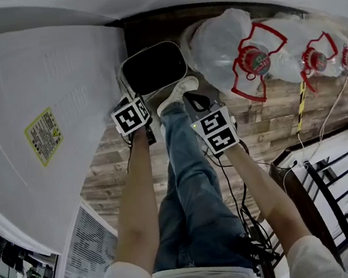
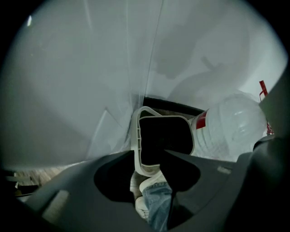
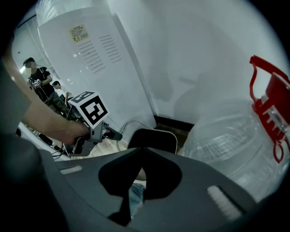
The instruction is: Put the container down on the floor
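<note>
The container (image 1: 152, 68), a white-rimmed bin with a black inside, stands on the wooden floor against the white appliance, its mouth facing up. My left gripper (image 1: 134, 102) is at its near left corner. In the left gripper view the jaws (image 2: 149, 151) stand open with a modest gap, and the bin's rim (image 2: 136, 140) runs down between them, close to the left jaw. My right gripper (image 1: 198, 103) hovers beside the person's shoe, to the right of the bin. It is shut (image 3: 142, 148) and holds nothing; the bin (image 3: 152, 139) lies just beyond its tips.
Large clear water bottles (image 1: 225, 46) with red handles lie right of the bin, close to my right gripper (image 3: 235, 149). A tall white appliance (image 1: 38, 121) fills the left. The person's leg and white shoe (image 1: 177, 93) stand between the grippers. Cables (image 1: 232, 191) and a black rack (image 1: 345, 182) are at right.
</note>
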Motion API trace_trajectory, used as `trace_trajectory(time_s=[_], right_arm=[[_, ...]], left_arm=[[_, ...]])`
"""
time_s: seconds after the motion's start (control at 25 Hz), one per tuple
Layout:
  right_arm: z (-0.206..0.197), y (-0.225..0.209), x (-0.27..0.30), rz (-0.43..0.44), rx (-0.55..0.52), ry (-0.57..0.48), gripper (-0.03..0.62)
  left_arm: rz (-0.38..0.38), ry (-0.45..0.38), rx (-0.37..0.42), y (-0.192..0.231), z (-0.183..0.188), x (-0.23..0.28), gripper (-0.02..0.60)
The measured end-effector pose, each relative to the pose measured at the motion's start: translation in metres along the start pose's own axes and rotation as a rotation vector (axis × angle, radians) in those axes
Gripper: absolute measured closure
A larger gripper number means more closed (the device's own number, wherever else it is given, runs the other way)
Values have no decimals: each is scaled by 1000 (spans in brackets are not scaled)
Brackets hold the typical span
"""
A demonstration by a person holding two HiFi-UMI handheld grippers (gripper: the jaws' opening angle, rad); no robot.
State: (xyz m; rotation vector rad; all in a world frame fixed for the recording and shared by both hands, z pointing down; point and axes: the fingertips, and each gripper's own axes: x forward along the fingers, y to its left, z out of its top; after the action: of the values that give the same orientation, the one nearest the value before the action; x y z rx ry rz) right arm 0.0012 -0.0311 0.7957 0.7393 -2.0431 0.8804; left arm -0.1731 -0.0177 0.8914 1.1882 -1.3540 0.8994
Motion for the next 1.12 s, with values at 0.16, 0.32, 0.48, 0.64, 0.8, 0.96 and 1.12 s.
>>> trace_trajectory(time_s=[0.16, 0.32, 0.48, 0.64, 0.8, 0.96, 1.12], right_arm=[[11, 2, -6, -6, -33, -14, 566], [18, 6, -20, -26, -19, -29, 566], [26, 12, -35, -38, -2, -54, 566], [27, 19, -52, -30, -23, -58, 566], [40, 23, -73, -42, -25, -82, 566], [54, 16, -98, -72, -57, -107, 566], [73, 12, -121, -103, -66, -152, 566]], left_arm=[[-74, -36, -26, -14, 9, -14, 428], [-121, -111, 50, -33, 28, -44, 456], [-149, -199, 69, -46, 52, -71, 527], [-163, -240, 98, -60, 58, -94, 563], [-184, -307, 109, -65, 65, -125, 580], [-231, -350, 104, -76, 66, -152, 580], [-265, -404, 99, -82, 72, -179, 580]])
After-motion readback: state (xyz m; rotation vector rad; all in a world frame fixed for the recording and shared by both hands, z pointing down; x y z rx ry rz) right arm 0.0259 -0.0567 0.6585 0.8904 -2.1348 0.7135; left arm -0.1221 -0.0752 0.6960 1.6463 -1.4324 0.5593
